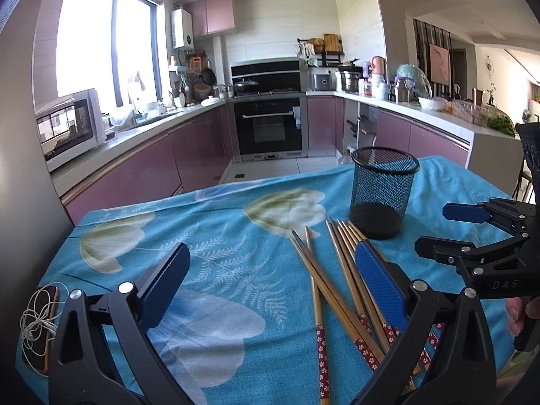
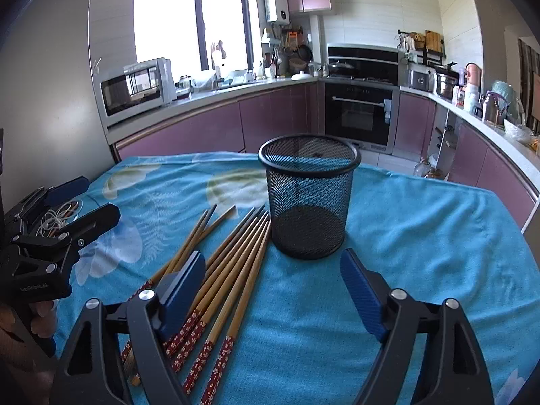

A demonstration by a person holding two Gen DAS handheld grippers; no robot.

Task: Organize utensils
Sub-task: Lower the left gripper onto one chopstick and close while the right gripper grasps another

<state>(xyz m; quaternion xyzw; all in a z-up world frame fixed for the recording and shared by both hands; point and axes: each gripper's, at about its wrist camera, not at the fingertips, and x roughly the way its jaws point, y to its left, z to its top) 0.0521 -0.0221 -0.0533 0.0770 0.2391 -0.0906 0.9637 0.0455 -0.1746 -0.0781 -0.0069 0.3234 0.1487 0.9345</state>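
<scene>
Several bamboo chopsticks (image 1: 341, 283) with red flowered handles lie loose on the blue flowered tablecloth (image 1: 219, 236), tips toward a black mesh cup (image 1: 383, 192) that stands upright and empty. My left gripper (image 1: 273, 270) is open and empty above the cloth, left of the chopsticks. In the right wrist view the chopsticks (image 2: 233, 260) lie left of the mesh cup (image 2: 308, 195). My right gripper (image 2: 273, 280) is open and empty just in front of the cup. The right gripper (image 1: 442, 229) also shows open at the right of the left wrist view.
A phone with coiled white earphones (image 1: 38, 324) lies at the cloth's left edge. The left gripper (image 2: 81, 199) shows at the left of the right wrist view. Kitchen counters (image 2: 216, 98), a microwave (image 2: 135, 87) and an oven (image 2: 359, 114) stand beyond the table.
</scene>
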